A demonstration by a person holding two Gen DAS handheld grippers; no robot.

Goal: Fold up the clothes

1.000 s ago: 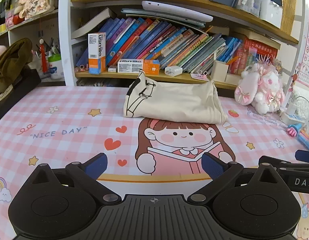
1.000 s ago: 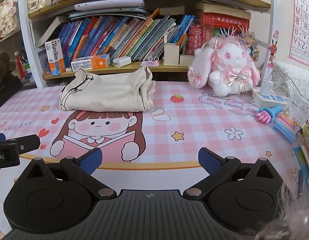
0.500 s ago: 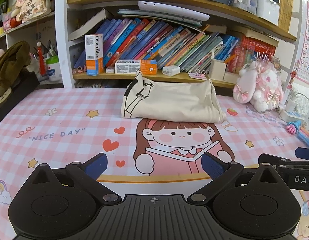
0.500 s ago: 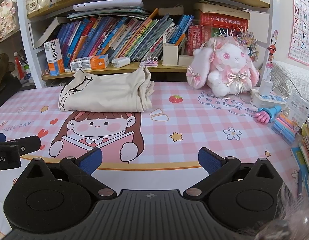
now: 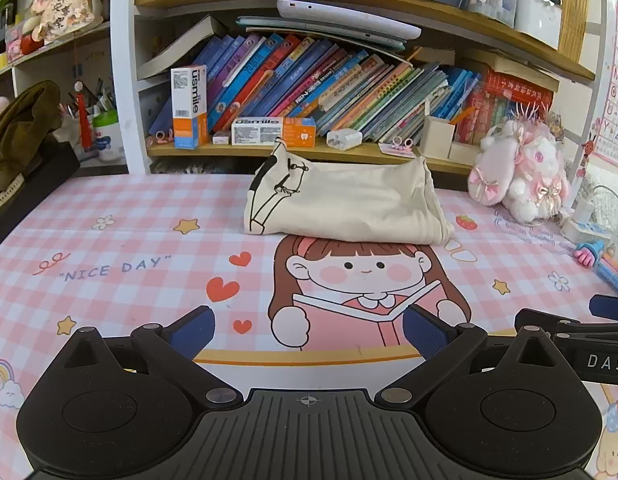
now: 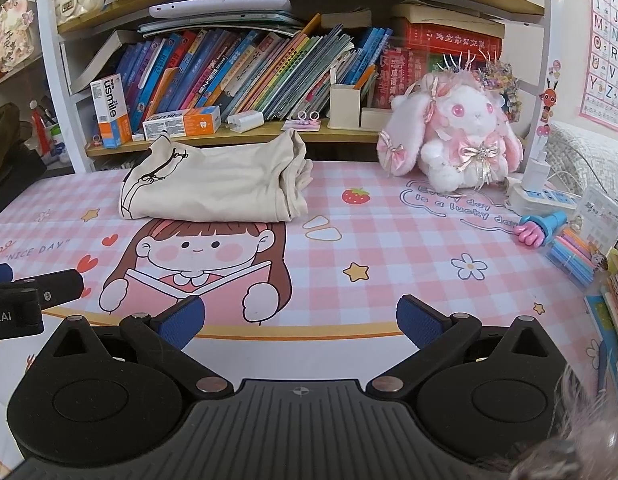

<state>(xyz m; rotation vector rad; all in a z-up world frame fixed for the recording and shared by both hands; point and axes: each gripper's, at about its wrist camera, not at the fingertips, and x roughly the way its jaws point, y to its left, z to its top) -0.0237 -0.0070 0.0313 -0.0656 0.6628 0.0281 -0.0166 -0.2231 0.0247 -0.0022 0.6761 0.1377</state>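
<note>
Pink checked surface (image 5: 121, 220) is carrying a folded cream garment (image 5: 345, 204) at its far edge, below the bookshelf (image 5: 349, 152). Left hand-held gripper (image 5: 309, 330) and right hand-held gripper (image 6: 299, 322) are hovering near, fingers spread, gripping nothing.

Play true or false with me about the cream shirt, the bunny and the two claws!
1. The cream shirt lies folded on the pink checked mat. True.
2. The left claw is squeezing the shirt. False: it is open, holds nothing, and the shirt lies well ahead of it.
3. The plush bunny sits to the right of the shirt. True.
4. The right claw is shut. False: its blue pads stand wide apart.
5. The shirt covers the cartoon girl's face. False: it lies just behind her hair.
</note>
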